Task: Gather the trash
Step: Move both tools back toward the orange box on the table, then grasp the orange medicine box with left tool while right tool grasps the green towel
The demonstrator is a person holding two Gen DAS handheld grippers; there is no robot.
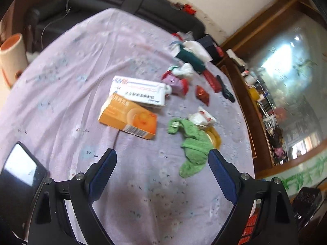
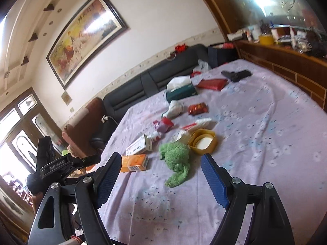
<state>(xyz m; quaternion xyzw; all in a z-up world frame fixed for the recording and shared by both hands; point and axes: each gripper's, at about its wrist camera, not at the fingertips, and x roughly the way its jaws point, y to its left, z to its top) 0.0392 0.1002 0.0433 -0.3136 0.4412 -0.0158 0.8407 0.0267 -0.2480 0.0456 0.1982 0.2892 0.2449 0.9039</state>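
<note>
The bed (image 2: pixel 265 132), under a lilac sheet, carries the scattered trash ahead of both tools. The green cloth (image 2: pixel 176 159) lies directly ahead of the right tool (image 2: pixel 161 172), close beyond its tips, its long axis running toward the tool. For the left tool (image 1: pixel 162 163) the cloth (image 1: pixel 193 149) lies ahead toward the right finger; the orange box (image 1: pixel 128 120) and white box (image 1: pixel 139 90) lie farther ahead to the left. The right tool appears nearer. Both tools stand wide, released, holding and touching nothing.

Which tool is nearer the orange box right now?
Left. The left tool hovers beside the orange box, at the bed's edge; the right tool sits back, nearer the green cloth.
</note>
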